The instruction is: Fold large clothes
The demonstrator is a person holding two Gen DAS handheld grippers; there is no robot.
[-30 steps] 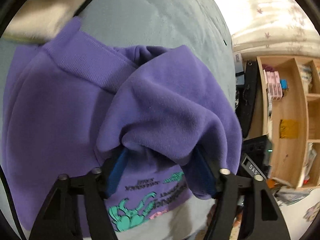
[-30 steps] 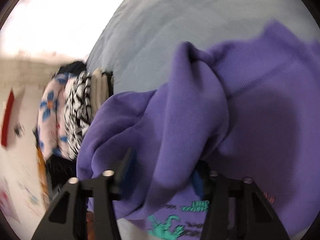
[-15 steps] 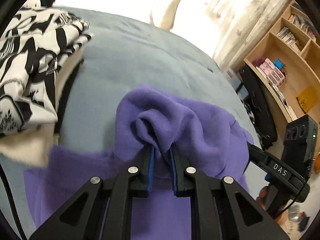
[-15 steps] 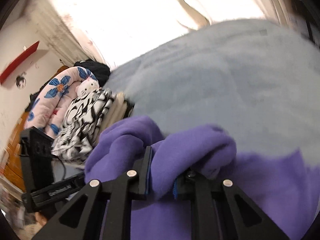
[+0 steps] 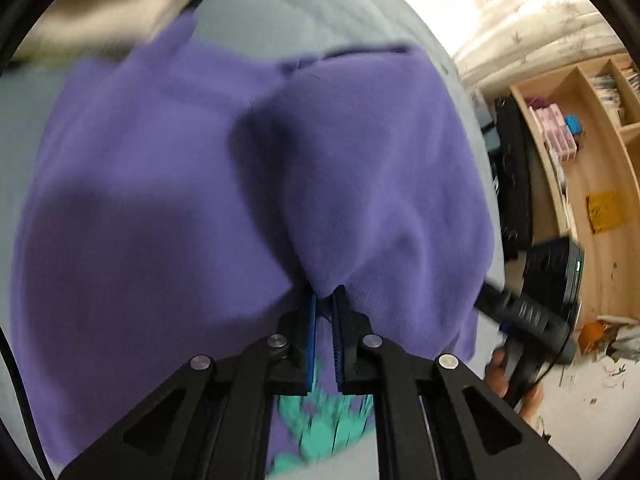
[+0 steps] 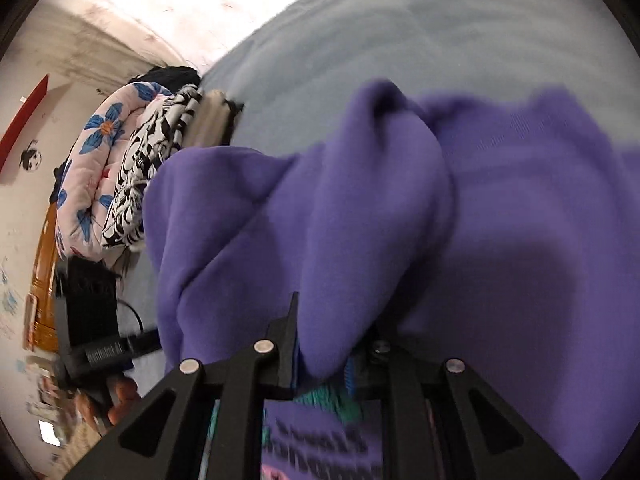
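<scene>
Purple fleece: sweatshirt [image 5: 168, 184], spread over the grey-blue bed [image 5: 304, 12], a teal print [image 5: 320, 432] at its near edge.
Fold, left side: bunched ridge of the sweatshirt rises from the left gripper [image 5: 324, 312] and drapes toward the shelves.
Left jaws: closed tight on a pinch of that fleece, blue pads almost meeting.
Fold, right side: thick roll of purple cloth hangs over the right gripper [image 6: 322, 360].
Right jaws: clamped on the roll, held a little apart by its bulk.
Bed: sweatshirt covers the near part; bare grey-blue cover beyond.
Stack: folded black-and-white patterned garment [image 6: 148, 176] beside a pink quilt with blue flowers [image 6: 100, 148], at the bed's far left edge.
Room: wooden shelves [image 5: 576, 184] to the right; blur softens the detail.
</scene>
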